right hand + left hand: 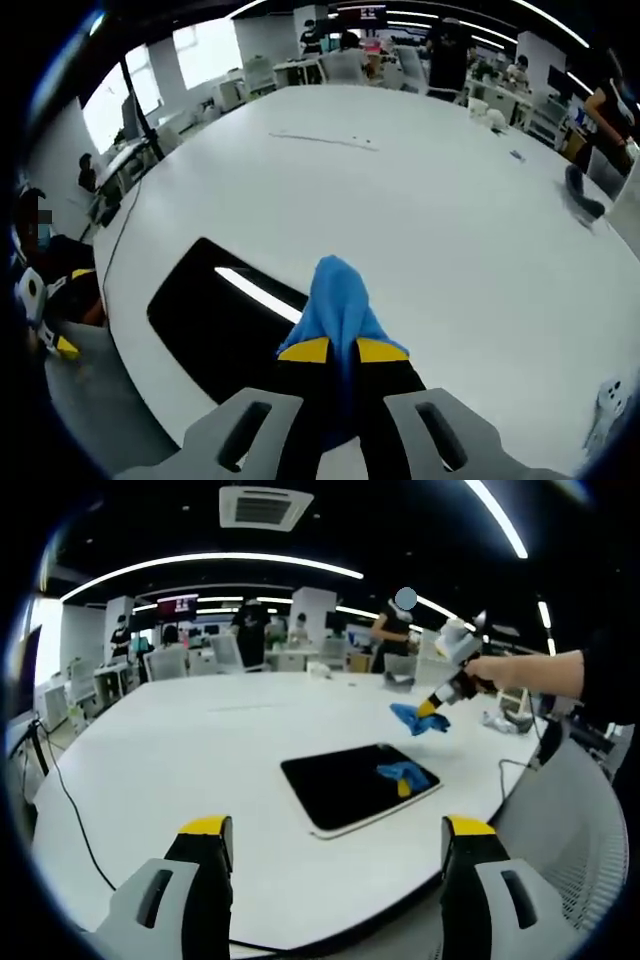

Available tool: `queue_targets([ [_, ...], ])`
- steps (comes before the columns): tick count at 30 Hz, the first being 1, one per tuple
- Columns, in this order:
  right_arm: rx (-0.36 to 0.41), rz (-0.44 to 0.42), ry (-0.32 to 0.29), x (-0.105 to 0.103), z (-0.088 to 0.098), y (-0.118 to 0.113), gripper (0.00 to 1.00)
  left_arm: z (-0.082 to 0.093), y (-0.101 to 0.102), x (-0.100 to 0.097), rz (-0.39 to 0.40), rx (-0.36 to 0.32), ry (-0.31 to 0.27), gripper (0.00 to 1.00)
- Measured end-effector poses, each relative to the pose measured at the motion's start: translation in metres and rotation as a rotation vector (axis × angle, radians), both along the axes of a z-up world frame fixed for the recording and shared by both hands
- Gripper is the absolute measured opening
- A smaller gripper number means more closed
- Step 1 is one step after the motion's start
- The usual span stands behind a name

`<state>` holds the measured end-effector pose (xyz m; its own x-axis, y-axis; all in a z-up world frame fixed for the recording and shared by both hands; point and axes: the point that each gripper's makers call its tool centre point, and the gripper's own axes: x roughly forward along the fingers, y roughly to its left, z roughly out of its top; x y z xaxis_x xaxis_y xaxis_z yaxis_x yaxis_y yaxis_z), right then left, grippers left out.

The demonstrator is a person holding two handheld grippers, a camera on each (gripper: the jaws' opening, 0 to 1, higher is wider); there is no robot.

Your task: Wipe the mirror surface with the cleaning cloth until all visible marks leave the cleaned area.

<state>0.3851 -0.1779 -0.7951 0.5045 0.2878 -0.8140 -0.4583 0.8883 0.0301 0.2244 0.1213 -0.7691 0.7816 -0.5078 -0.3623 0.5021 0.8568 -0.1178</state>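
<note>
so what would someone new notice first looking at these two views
The bright blue cleaning cloth, pinched between the shut jaws of the right gripper, stands out most; in the left gripper view it hangs in the air above the white table. Next comes the dark mirror, lying flat on the table with the blue cloth reflected in it. The left gripper hangs open at the near table edge.

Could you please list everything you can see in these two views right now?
Mirror: one, dark, lying flat on the table.
Cloth: one, blue, hanging above the mirror's edge.
Table: one, white, large and round-edged.
Cable: one, black, across the table's edge.
Chair: one, grey mesh, beside the table.
People: several, at far desks.
Right gripper: yellow-tipped, shut on the cloth.
Left gripper: yellow-tipped, open, short of the mirror.
Hand: one, holding the right gripper.
</note>
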Motion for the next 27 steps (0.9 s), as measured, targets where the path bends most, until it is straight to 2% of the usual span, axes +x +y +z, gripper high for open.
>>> queue_targets([
  [14,-0.038,-0.013,0.105,-0.037,-0.038,-0.018,0.03,-0.001,0.0,-0.001,-0.004,0.003,0.0,0.86],
  [16,-0.07,-0.007,0.113,-0.041,-0.044,-0.022,0.03,-0.001,0.0,-0.001,-0.003,0.004,0.0,0.86],
  [27,-0.048,-0.023,0.163,-0.057,-0.063,-0.026,0.05,-0.002,-0.001,-0.002,-0.009,0.005,0.008,0.86],
])
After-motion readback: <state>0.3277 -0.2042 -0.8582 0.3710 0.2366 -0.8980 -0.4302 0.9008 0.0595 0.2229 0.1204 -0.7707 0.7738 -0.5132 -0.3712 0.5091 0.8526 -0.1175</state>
